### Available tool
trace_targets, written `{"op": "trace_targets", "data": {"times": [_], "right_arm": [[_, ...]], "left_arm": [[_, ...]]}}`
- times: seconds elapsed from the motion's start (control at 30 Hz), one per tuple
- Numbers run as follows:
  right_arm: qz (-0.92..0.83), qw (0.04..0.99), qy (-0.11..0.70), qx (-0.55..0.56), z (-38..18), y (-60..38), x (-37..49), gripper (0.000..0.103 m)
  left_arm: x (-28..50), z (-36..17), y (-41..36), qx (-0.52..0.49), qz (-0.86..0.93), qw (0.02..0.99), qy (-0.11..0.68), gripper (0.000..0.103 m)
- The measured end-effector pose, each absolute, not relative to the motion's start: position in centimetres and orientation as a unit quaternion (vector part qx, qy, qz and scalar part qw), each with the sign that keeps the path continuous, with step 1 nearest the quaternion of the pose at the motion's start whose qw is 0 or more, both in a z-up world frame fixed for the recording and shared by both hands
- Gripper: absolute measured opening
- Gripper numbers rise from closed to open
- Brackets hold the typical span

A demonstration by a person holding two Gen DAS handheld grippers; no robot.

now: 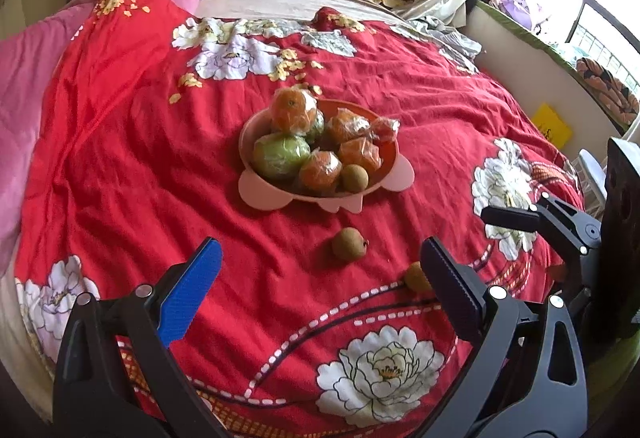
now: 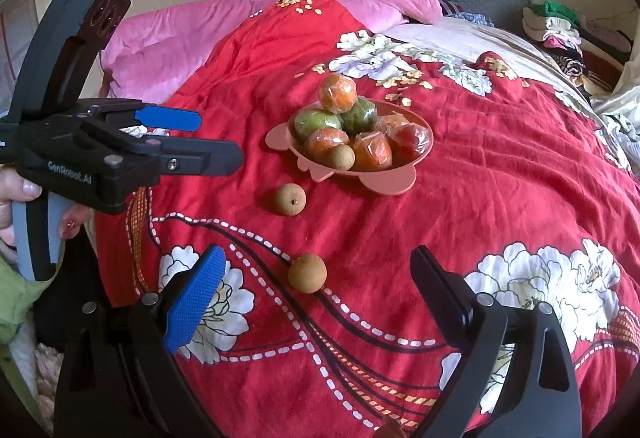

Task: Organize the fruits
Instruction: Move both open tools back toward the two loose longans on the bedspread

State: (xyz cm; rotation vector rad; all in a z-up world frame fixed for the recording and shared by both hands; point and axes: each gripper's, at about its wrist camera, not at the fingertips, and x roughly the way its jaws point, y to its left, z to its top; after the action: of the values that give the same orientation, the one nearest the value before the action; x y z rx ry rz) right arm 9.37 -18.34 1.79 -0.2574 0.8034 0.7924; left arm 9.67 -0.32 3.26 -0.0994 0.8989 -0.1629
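Jaws on both grippers, left gripper (image 1: 320,274) and right gripper (image 2: 316,298), gape wide and empty. Nearest longan (image 2: 307,272) sits on the bed between the right jaws, second longan (image 2: 290,199) and pink fruit bowl (image 2: 400,186) farther ahead.

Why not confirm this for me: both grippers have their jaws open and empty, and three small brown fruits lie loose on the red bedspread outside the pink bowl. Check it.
Wrong count: only two small brown fruits lie loose on the red bedspread, as the right wrist view shows. A third one sits inside the pink bowl. Both grippers do have jaws open and empty.
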Motion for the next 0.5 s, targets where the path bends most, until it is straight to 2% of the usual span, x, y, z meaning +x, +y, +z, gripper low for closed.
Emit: {"op": "trace_targets", "data": {"times": [0.5], "right_arm": [[0.372,0.830,0.389,-0.141,0.4,-18.1,8.6,0.093]], "left_arm": [[8.5,1.9,-1.0,-0.042,-0.085,0.887,0.451,0.093]]}}
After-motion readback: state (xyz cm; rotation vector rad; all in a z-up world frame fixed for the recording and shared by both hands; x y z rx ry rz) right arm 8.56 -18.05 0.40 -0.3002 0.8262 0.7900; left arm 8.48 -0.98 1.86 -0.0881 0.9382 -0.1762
